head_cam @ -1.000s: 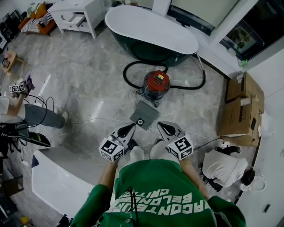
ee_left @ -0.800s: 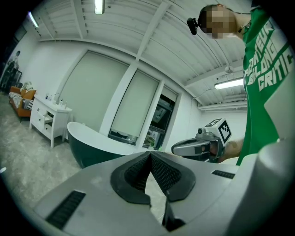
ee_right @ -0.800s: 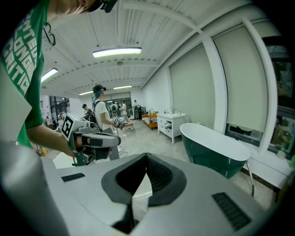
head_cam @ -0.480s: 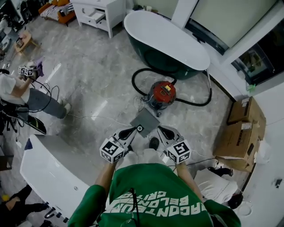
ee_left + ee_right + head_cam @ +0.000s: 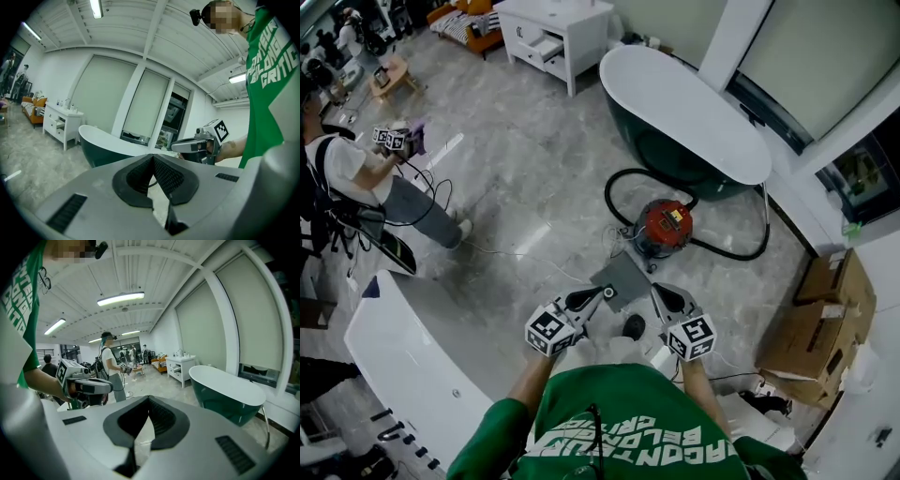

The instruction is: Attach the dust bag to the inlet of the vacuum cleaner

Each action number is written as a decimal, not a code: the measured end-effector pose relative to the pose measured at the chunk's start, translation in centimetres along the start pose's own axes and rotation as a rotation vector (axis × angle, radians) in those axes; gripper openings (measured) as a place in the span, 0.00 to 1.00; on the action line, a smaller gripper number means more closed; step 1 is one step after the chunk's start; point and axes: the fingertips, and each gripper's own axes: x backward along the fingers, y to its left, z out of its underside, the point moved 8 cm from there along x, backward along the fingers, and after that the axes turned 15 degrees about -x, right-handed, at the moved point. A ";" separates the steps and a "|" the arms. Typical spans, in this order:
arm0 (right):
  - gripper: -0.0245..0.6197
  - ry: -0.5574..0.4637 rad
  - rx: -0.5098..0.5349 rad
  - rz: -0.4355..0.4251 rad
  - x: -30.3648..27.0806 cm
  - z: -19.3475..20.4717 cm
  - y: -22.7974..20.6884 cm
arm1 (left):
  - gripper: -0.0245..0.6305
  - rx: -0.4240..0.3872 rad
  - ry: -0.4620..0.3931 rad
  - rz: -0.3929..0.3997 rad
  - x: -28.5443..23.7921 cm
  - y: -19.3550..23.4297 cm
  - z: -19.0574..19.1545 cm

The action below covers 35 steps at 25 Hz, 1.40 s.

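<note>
**Both grippers closed and empty, bag lying on the floor**

The left gripper (image 5: 152, 161) and the right gripper (image 5: 149, 401) each have their jaws closed tip to tip with nothing between them. At the centre of the head view, the flat grey square dust bag (image 5: 625, 274) lies on the floor. It sits just beyond the jaw tips, between them and the round red vacuum cleaner (image 5: 667, 225). The bag looks light and floppy. The stiffer collar around its opening (image 5: 607, 292), at the corner nearest the left gripper, seems the best place to pinch.
</note>
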 end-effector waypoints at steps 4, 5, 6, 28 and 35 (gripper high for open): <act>0.05 0.011 -0.001 -0.014 -0.4 -0.2 -1.1 | 0.04 -0.008 -0.005 0.008 -0.4 0.1 -0.1; 0.05 0.010 -0.003 -0.021 -0.5 -0.2 -1.3 | 0.04 -0.010 -0.003 0.010 -0.6 0.2 0.0; 0.05 0.009 -0.003 -0.028 -0.6 -0.3 -1.6 | 0.04 -0.009 0.000 0.009 -0.7 0.3 0.0; 0.05 0.072 0.006 -0.084 -4.3 -1.9 -6.8 | 0.04 0.004 0.063 0.015 -6.8 3.6 0.1; 0.05 0.077 -0.008 -0.069 -6.2 -2.2 -8.7 | 0.04 0.002 0.060 0.032 -8.9 5.6 1.0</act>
